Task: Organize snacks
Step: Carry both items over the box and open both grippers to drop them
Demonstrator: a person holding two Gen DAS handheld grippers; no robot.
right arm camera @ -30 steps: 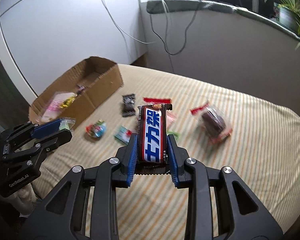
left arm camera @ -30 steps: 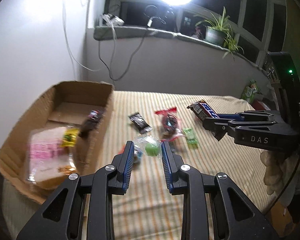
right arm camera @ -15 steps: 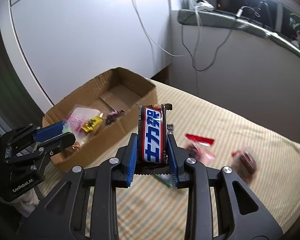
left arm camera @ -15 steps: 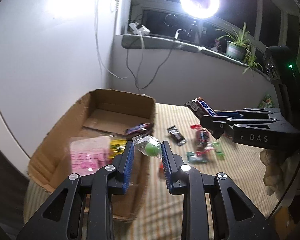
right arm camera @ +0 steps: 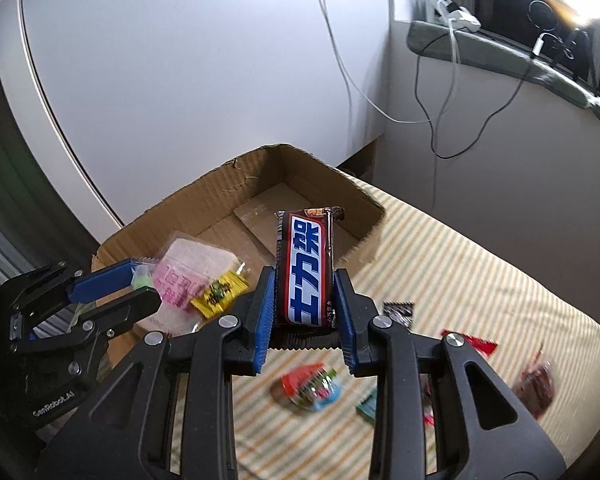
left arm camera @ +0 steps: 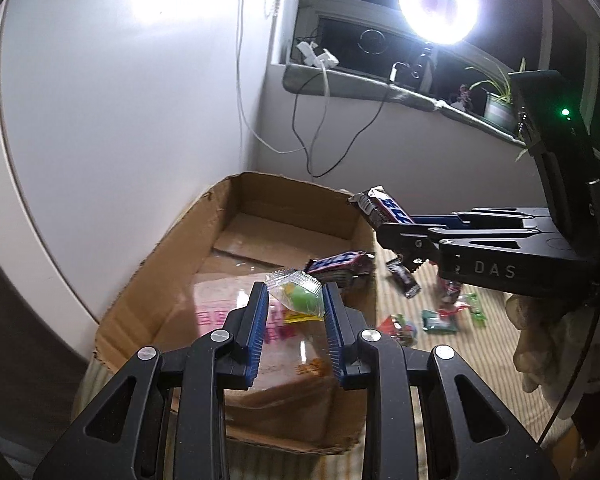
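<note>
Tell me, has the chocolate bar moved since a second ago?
Yes. The chocolate bar, held in the right gripper, travelled from above the striped bedspread towards the cardboard box.

Left claw [left arm camera: 295, 300] pinches green candy [left arm camera: 298, 295] (clear wrapper) above box [left arm camera: 172, 240].

Upright chocolate bar [right arm camera: 306, 272], perhaps over box [right arm camera: 236, 184]

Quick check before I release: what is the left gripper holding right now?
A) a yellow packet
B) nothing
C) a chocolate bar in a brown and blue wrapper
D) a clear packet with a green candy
D: the left gripper has its jaws closed on the clear packet with a green candy, above the cardboard box.
</note>
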